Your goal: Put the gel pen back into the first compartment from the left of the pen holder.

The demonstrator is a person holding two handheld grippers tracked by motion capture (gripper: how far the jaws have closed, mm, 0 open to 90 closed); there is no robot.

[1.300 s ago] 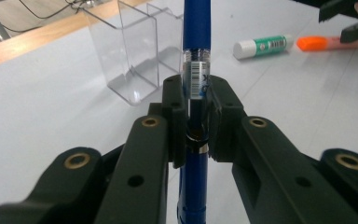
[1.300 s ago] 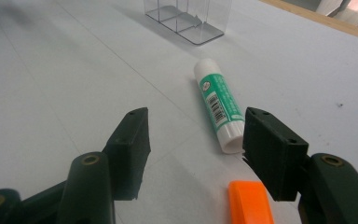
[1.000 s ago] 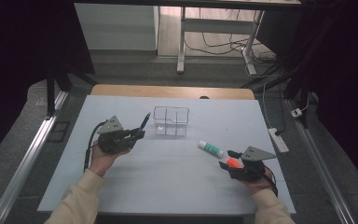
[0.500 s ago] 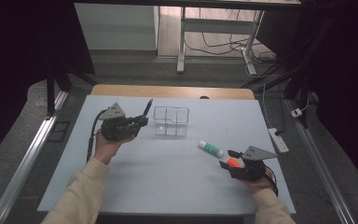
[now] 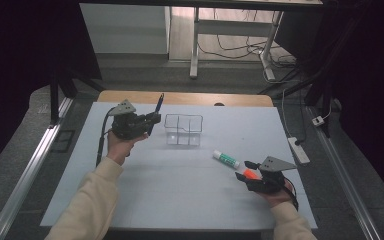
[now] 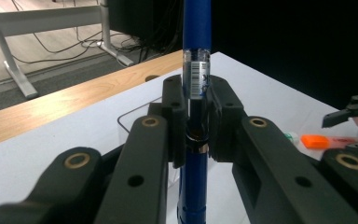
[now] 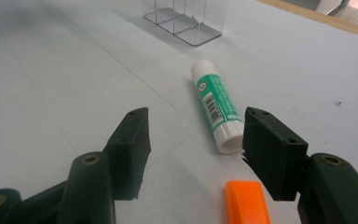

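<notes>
Pen (image 5: 158, 103) held upright in your left gripper (image 5: 150, 119) is the first thing in the high view; it stands just left of the clear box (image 5: 183, 130), above the white table (image 5: 145, 190). Your right gripper (image 5: 246, 170) rests near the table's right edge, with a glue stick (image 5: 226, 159) and an orange marker (image 5: 250, 174) beside it.

Left gripper view gives you what the high view cannot: both jaws are pressed tight on the blue pen (image 6: 196, 70), at the part with the barcode label. I judge this pen light, stiff and a little slippery, so a hold near its middle keeps it from swinging.

Right gripper view shows your right gripper (image 7: 196, 140) with jaws apart and nothing between them. The glue stick (image 7: 216, 105) lies just ahead, the marker (image 7: 247, 201) lower, and the box (image 7: 184, 18) far behind.
</notes>
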